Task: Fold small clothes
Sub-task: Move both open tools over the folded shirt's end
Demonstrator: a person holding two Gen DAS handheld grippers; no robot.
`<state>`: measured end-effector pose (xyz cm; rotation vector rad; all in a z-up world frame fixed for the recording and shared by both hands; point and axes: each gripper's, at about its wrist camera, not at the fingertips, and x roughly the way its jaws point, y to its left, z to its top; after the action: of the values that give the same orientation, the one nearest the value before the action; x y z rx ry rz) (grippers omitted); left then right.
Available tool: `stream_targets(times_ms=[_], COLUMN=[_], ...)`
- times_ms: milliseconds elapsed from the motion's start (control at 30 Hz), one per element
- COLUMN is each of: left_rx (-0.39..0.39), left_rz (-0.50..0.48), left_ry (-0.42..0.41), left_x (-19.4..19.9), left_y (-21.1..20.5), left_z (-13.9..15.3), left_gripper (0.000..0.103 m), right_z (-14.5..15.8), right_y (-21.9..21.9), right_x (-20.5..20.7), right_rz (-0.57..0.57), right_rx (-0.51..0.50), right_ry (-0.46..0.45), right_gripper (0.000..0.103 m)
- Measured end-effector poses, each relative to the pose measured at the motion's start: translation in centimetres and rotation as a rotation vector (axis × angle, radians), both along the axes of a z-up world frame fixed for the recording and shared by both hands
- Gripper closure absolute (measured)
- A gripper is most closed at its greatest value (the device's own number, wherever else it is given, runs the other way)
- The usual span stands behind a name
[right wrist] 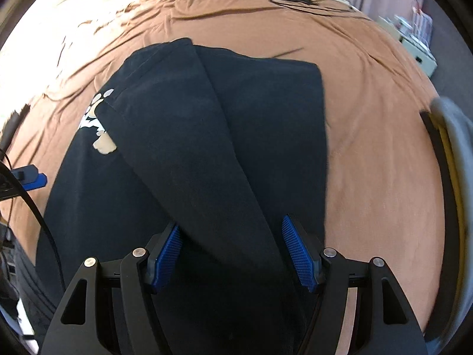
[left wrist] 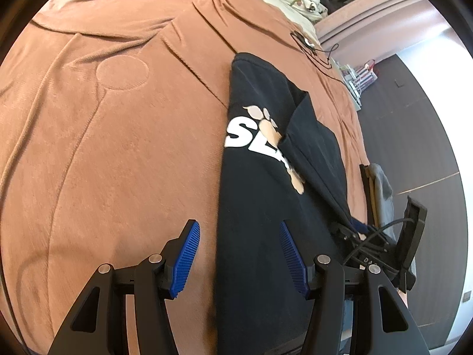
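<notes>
The left gripper [left wrist: 239,254] is open, its blue pads apart over the near edge of the black shirt [left wrist: 266,207]. The right gripper [right wrist: 230,254] is also open, nothing clamped, above the folded-over flap. The shirt lies flat on the brown blanket [left wrist: 118,148]. Farther away lies a black cable [right wrist: 295,1].

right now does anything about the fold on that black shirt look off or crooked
Yes. The folded-over flap of the black shirt lies diagonally rather than square, and it half covers the paw-print logo. Nothing looks torn or spilled. A black cable lies loose on the brown blanket behind the shirt.
</notes>
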<state>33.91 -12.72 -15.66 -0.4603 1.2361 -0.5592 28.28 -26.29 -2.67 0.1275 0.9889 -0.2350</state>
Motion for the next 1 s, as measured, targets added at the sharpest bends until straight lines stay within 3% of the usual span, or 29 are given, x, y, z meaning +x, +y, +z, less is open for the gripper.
stream_targets(times_ms=[200,433,800,1000], left_rx=[0.006,0.019,0.034,0.039], left_rz=[0.016,0.022,0.018,0.011], left_ry=[0.007,0.01,0.014,0.012], left_x=[1.1,2.4,3.6,4.5], left_y=[0.5,0.6,0.2,-0.3], left_z=[-0.4,-0.9,-1.3,-1.3], left_gripper=[0.045,0.045,0.045,0.045], right_z=[-0.1,-0.2,-0.6,-0.3], right_y=[1.1,-0.8,-5.9,-9.7], right_x=[4.1,6.0,7.2,6.0], right_rz=[0.025,0.005,-0.016,-0.15], right_rx=[-0.07,-0.056,0.071,0.089], right_ry=[0.011,-0.009,-0.051,-0.103], right_gripper=[0.037,0.037,0.037,0.037])
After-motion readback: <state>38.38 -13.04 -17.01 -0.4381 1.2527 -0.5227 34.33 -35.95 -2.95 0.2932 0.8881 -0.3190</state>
